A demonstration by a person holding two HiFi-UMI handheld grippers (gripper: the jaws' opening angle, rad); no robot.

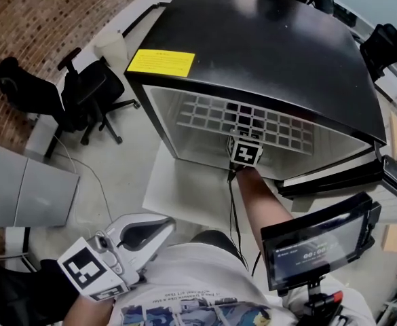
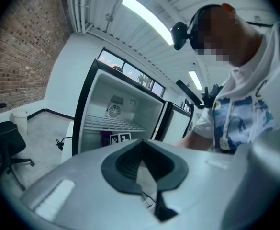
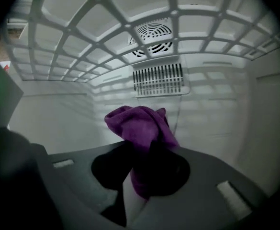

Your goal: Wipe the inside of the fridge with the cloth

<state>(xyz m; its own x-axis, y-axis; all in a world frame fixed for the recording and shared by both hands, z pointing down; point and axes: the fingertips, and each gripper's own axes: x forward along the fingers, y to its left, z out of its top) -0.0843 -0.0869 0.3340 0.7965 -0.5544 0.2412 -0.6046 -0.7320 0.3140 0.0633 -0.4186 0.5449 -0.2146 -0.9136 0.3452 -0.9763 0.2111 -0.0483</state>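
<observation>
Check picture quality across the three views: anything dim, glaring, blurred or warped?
Head view: evenly lit and sharp, though the edges of the fridge bow from the wide lens. Left gripper view: the ceiling strip light glares, corners darken. Right gripper view: dim inside the fridge, the purple cloth is readable, the right gripper below it is nearly black, the shelf grid curves strongly.

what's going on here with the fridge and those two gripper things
A person is working with a gripper in each hand. The right hand-held gripper is inside the open black-topped fridge with a white interior, below its white grid shelf. It is clamped on a bunched purple cloth that points at the back wall's slotted vent. The left hand-held gripper sits by the person's torso, jaws together and empty.
</observation>
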